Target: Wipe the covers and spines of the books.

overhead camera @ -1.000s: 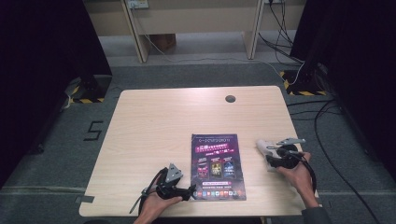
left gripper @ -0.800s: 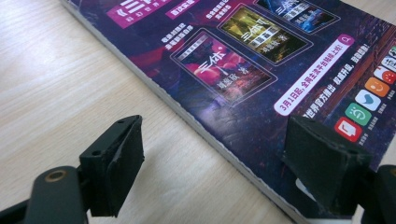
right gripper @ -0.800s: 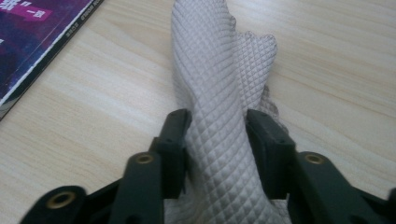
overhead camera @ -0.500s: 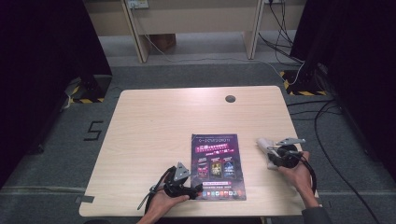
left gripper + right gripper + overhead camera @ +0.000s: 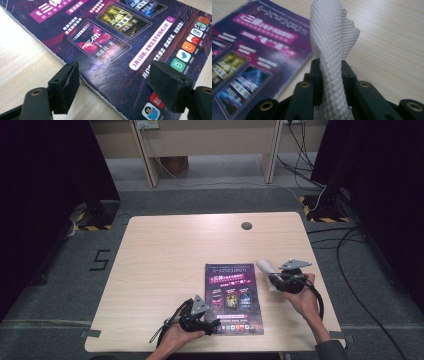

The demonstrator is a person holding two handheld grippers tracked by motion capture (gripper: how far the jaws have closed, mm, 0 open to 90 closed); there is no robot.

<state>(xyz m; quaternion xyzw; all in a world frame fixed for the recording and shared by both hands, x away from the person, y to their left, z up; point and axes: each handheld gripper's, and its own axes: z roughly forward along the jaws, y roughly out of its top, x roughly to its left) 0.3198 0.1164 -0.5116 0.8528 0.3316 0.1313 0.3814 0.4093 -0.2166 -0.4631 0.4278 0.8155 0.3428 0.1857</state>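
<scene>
At the near edge of the counter (image 5: 165, 250), the left tongs (image 5: 212, 325) sit at the magazine's (image 5: 233, 297) lower left corner, a shade further in over the cover than a second ago; their jaws have just been narrowing a little yet remain released, one pad off the booklet's edge over bare wood and the other above the printed app icons, pressing on nothing. The purple magazine itself lies flat and unmoved, right of the counter's centre and toward the person's side.

Right of the magazine, the bigger change: the right tongs (image 5: 272, 279) have just been closing, and the right gripper view shows them clenched on a pale waffle-weave cloth (image 5: 332, 45), which stands up in a twisted fold between the jaws. A second ago the cloth lay bunched on the wood just beside the magazine's right edge; now it is gathered in the grip and appears lifted off the surface (how clear of it cannot be told). The likely reading is that the cloth is secured for a wipe of the cover while the left tongs get ready to steady the booklet, though that hold is not yet made.

Beyond the magazine the light wooden counter carries a dark round cable port (image 5: 246, 225) near its far edge. Grey carpet surrounds it, with a "5" marked on the floor (image 5: 99, 259) to the left, black curtains on both sides, pale desk legs behind, and cables with hazard-striped tape at the far right.
</scene>
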